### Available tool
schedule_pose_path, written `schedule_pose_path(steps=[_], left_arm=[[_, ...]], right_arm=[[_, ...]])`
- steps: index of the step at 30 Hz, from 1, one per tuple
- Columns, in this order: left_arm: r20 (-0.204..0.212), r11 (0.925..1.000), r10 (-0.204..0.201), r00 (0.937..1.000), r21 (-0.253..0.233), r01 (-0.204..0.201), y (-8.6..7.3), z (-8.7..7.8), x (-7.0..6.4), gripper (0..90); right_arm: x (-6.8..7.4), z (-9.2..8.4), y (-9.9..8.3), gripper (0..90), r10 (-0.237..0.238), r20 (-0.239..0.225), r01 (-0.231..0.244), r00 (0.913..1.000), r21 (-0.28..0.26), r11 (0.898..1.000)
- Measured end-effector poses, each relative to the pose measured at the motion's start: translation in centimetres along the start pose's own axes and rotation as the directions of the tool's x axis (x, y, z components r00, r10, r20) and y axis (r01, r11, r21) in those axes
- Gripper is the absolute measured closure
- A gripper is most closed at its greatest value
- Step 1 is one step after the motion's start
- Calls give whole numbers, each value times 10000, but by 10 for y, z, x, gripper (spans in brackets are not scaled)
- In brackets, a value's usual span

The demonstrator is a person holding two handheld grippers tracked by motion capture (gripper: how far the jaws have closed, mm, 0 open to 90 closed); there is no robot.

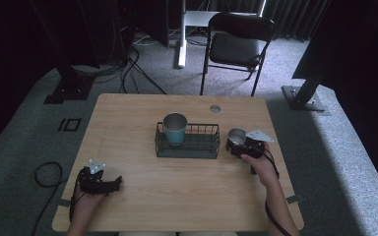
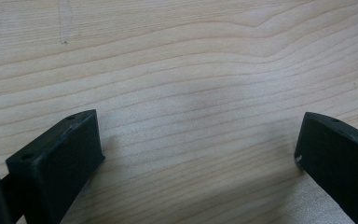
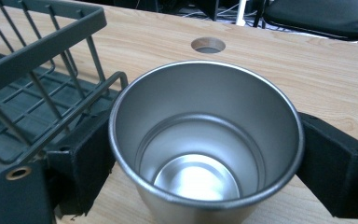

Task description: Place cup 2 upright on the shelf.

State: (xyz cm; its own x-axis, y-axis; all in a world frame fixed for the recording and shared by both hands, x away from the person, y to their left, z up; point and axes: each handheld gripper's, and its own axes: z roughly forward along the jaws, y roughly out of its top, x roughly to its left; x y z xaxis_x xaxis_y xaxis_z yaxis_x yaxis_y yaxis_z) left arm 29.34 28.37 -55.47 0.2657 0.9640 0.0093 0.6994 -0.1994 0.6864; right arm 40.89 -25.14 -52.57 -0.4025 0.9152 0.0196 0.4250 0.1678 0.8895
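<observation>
A dark wire basket (image 1: 197,145) sits mid-table, and a teal metal cup (image 1: 175,129) stands upright in its left end. Just off the basket's right end is an empty steel cup (image 1: 236,137), upright, with my right gripper (image 1: 237,142) shut on it. In the right gripper view both jaws press the sides of the steel cup (image 3: 205,135), and the basket (image 3: 42,84) lies close on the left. Whether the cup rests on the wood I cannot tell. My left gripper (image 1: 114,183) lies near the table's front left, open; its view has bare wood between the wide-apart jaws of the left gripper (image 2: 198,135).
A round cable hole (image 1: 215,108) is in the wooden table (image 1: 142,196) behind the basket; it also shows past the steel cup as the hole (image 3: 208,45). A black folding chair (image 1: 236,46) stands beyond the far edge. Cables lie on the carpet at the left.
</observation>
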Motion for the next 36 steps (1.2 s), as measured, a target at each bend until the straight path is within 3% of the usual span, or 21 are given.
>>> schedule_pose_path(steps=[12,21,28,36], left_arm=[[0,10000,2,10000,2,-2,0,0,0,11],[-1,10000,1,10000,-1,-1,0,0,0,12],[-1,10000,-5,10000,-4,5,0,0,0,11],[0,10000,2,10000,1,-2,0,0,0,11]], right_arm=[[2,5,0,127,-119,257,122,9996,-127,9998],[-1,3,3,132,90,484,-93,9988,58,9999],[-6,-3,7,132,385,462,-387,9982,37,9992],[-7,-11,17,133,265,453,-264,9986,-25,9996]])
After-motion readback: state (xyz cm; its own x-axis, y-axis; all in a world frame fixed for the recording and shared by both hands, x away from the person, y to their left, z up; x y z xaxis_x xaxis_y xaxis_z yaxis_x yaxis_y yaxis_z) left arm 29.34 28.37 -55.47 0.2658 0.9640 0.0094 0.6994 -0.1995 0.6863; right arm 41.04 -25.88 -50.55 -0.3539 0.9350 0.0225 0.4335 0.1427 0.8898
